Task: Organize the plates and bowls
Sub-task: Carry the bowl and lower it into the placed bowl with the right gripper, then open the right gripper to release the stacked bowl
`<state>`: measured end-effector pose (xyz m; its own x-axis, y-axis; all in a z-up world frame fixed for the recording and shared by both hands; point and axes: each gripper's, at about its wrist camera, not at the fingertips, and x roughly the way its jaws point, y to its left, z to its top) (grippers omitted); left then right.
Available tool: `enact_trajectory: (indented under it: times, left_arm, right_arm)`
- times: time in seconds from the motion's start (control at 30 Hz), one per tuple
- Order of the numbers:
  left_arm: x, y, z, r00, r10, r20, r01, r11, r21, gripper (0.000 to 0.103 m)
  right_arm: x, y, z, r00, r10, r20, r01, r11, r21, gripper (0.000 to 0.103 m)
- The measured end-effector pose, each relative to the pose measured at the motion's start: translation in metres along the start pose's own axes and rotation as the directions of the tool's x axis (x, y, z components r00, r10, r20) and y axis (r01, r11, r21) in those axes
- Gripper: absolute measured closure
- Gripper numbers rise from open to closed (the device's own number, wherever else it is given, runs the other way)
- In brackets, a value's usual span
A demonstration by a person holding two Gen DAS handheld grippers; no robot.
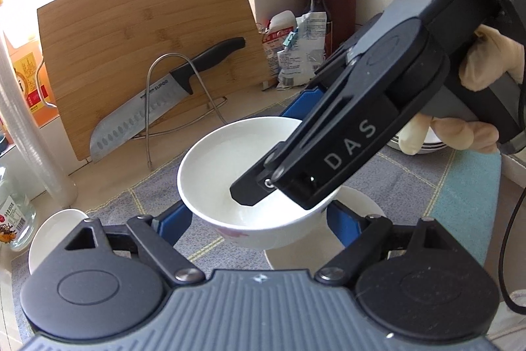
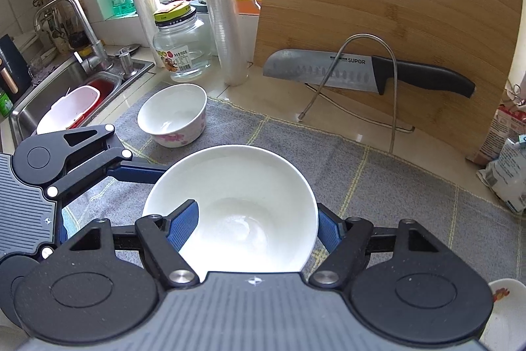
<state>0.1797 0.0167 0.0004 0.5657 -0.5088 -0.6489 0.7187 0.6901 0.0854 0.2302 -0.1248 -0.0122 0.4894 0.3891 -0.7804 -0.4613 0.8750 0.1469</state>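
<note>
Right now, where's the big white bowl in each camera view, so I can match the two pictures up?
Left wrist view: the big white bowl sits centre frame, with the right gripper reaching into it.
Right wrist view: same bowl, lower centre, between this gripper's fingers.
Shared landmark: the knife leaning on the cutting board.

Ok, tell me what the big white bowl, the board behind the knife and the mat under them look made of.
The white bowl looks like glazed ceramic: smooth and glossy, with soft reflections inside. The cutting board looks like bamboo or wood: tan strips with visible grain, matte. The mat looks like woven cloth: grey, fuzzy, with yellow stitched lines.
</note>
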Motion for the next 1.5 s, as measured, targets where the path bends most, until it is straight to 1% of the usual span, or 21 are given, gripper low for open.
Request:
enact_trajectory:
  times: [0.2, 0.4, 0.7, 1.03, 1.43, 1.5]
  left_arm:
    - [0.000, -0.013, -0.002, 0.999, -0.044, -0.011, 0.044, 0.998, 0.035, 0.015]
    - [0.001, -0.022, -0.006, 0.995, -0.091, -0.036, 0.093, 0.994, 0.058, 0.015]
    - [0.006, -0.030, -0.013, 0.987, -0.135, -0.089, 0.142, 0.987, 0.078, 0.015]
    - [0.012, -0.033, -0.015, 0.983, -0.141, -0.119, 0.152, 0.984, 0.088, 0.015]
    - [0.013, -0.031, -0.015, 0.979, -0.154, -0.133, 0.165, 0.983, 0.078, 0.014]
    - [0.014, -0.031, -0.016, 0.979, -0.155, -0.136, 0.167, 0.983, 0.082, 0.013]
  right_arm:
    - [-0.009, 0.003, -0.017, 0.999, -0.037, -0.011, 0.037, 0.999, 0.029, 0.023]
    - [-0.015, 0.004, -0.032, 0.998, -0.055, -0.026, 0.057, 0.997, 0.060, 0.023]
    - [-0.010, 0.005, -0.051, 0.996, -0.060, -0.062, 0.066, 0.993, 0.100, 0.023]
    - [-0.004, 0.002, -0.057, 0.996, -0.047, -0.073, 0.056, 0.991, 0.120, 0.023]
    - [-0.001, 0.001, -0.057, 0.996, -0.042, -0.081, 0.052, 0.992, 0.119, 0.023]
    - [0.000, 0.000, -0.057, 0.996, -0.039, -0.077, 0.048, 0.992, 0.118, 0.021]
